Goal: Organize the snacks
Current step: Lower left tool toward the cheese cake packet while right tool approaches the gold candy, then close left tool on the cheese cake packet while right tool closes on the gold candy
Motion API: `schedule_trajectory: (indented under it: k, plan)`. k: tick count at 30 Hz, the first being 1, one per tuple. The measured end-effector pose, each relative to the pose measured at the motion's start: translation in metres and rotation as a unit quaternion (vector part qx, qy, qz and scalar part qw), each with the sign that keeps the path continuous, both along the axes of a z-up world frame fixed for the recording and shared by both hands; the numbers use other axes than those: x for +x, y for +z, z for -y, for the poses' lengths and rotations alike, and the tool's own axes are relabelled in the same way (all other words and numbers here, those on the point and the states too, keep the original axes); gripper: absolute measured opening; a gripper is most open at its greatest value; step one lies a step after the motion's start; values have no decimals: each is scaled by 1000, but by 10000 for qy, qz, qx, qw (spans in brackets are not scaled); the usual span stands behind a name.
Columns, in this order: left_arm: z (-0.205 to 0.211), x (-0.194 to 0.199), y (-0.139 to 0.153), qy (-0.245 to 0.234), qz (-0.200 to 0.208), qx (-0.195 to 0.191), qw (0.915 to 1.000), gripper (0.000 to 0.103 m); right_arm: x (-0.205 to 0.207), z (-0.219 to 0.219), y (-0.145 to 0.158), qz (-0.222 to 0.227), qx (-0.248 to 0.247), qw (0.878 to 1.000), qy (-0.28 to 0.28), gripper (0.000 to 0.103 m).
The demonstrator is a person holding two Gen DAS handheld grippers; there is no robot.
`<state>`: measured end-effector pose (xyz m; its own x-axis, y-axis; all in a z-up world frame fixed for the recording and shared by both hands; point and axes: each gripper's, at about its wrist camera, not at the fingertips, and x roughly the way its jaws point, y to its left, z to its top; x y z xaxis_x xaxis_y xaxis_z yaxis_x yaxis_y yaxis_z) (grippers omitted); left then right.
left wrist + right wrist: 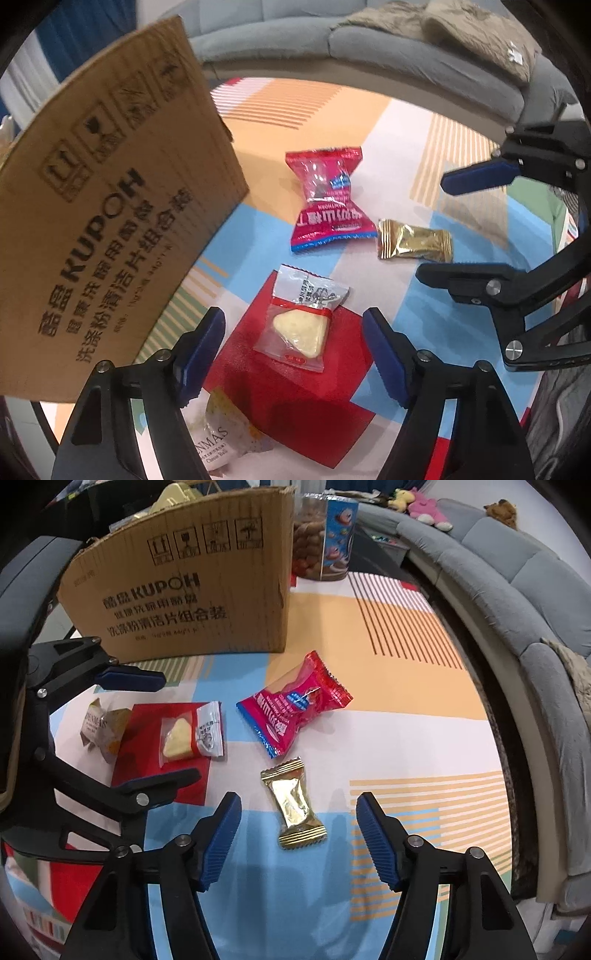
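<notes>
At the far left stands the cardboard box, with a pale wrapped snack lying near it. Next, the left gripper, jaws apart and empty, hangs over the clear packet with a pale wedge inside; the red packet lies beyond. The right gripper, equally parted, straddles the gold candy without touching it. Both seem poised to pick: lower, then close. The patterned cloth covers the table; a grey sofa curves round at right.
</notes>
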<state>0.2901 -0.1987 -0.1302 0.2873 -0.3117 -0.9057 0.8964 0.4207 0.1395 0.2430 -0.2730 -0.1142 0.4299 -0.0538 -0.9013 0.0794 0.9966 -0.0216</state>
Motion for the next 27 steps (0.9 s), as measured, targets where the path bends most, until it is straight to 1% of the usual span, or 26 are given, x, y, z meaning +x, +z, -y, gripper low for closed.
schedule_trajectory:
  k: [2, 5, 8, 10, 13, 14, 15, 16, 18, 20, 21, 22, 23, 27]
  plan:
    - [6, 4, -2, -44, -86, 87, 9999, 73, 4, 1, -2, -112, 2, 9999, 54, 66]
    - [14, 7, -3, -109, -22, 150, 9998, 71, 8, 3, -5, -256, 71, 9996, 111, 66]
    - [17, 13, -8, -124, -75, 203, 9997, 70, 12, 5, -9, -322, 57, 9994, 139, 65]
    - [19, 17, -9, -141, -183, 157, 9996, 69, 14, 7, -11, -357, 82, 9992, 142, 63]
    - [23, 20, -9, -150, -247, 126, 9995, 68, 16, 9, -16, -429, 213, 9987, 142, 58]
    - [20, 21, -8, -160, -272, 106, 9994, 66, 16, 9, -18, -457, 252, 9985, 147, 54]
    - [19, 22, -9, -171, -308, 82, 9993, 62, 18, 9, -20, -488, 293, 9983, 152, 49]
    - [19, 22, -8, -185, -358, 41, 9992, 60, 18, 9, -21, -503, 326, 9981, 154, 48]
    - [14, 22, -10, -206, -454, -23, 9988, 50, 18, 10, -21, -476, 330, 9982, 160, 41]
    - [12, 19, -10, -229, -501, -61, 9985, 45, 19, 10, -20, -463, 334, 9982, 184, 39]
    - [11, 17, -10, -246, -487, -63, 9985, 41, 19, 11, -20, -452, 333, 9982, 192, 31]
    - [12, 16, -10, -277, -489, -67, 9984, 39, 20, 11, -20, -439, 312, 9984, 197, 25]
    - [12, 14, -10, -274, -454, -57, 9986, 38, 19, 10, -20, -434, 300, 9984, 198, 22]
    - [13, 14, -10, -185, -393, -76, 9990, 37, 16, 10, -20, -385, 416, 9982, 205, 20]
